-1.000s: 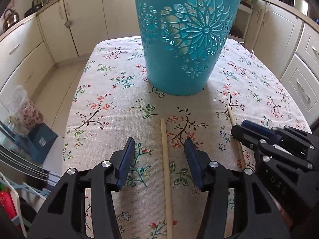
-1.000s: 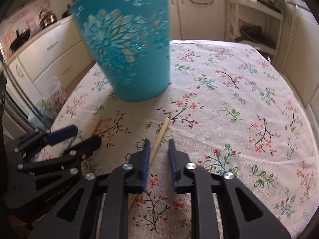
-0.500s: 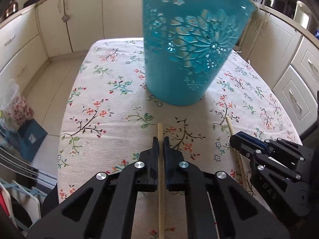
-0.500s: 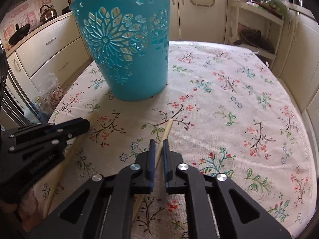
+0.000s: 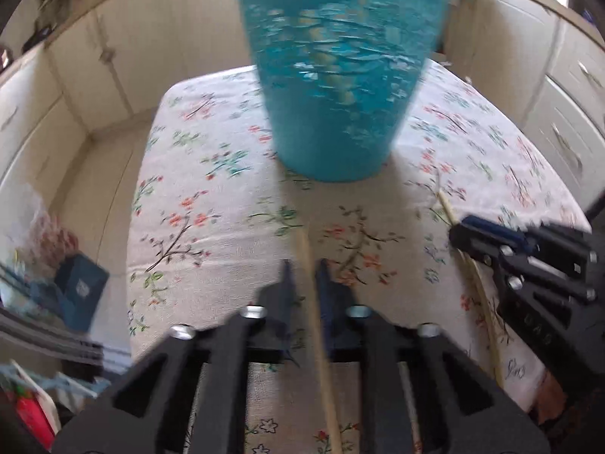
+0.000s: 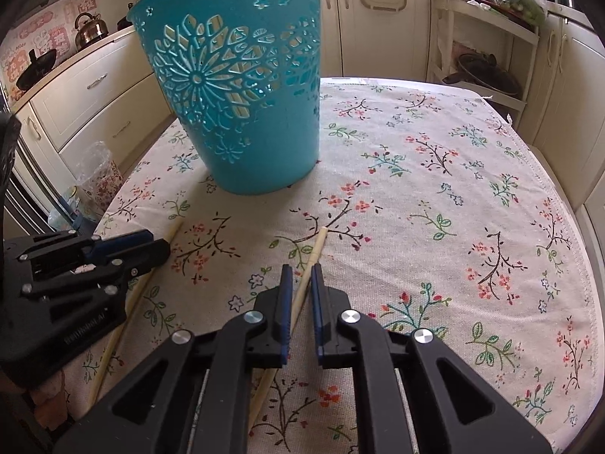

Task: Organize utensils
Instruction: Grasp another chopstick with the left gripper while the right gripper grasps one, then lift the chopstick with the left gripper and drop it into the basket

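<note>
Looking along my left gripper point(image 5: 302, 265), I see that its jaws have just been closing: one second ago they stood wide on both sides of the left chopstick point(image 5: 315, 302), and now they are pressed together on it, with the stick running between the pads and out past their tips. This view is now blurred, and the teal basket point(image 5: 340, 75) sits higher and larger in the picture than before; the stick's far end seems no longer flat on the cloth, but I cannot tell this for sure. My right gripper point(image 6: 301, 265) has not changed in that time: its jaws are nearly together, closed on the right chopstick point(image 6: 314, 255), which passes between the blue pads and points with its far end toward the basket. That stick lies on the flowered tablecloth point(image 6: 453, 189) of the worktop as it did earlier. In the right view the left gripper point(image 6: 124, 246) is at the left edge, its jaws shut over its own chopstick point(image 6: 170, 232). The basket point(image 6: 242, 94) stands upright on the cloth beyond both sticks, apart from them, in the same place as before.
</note>
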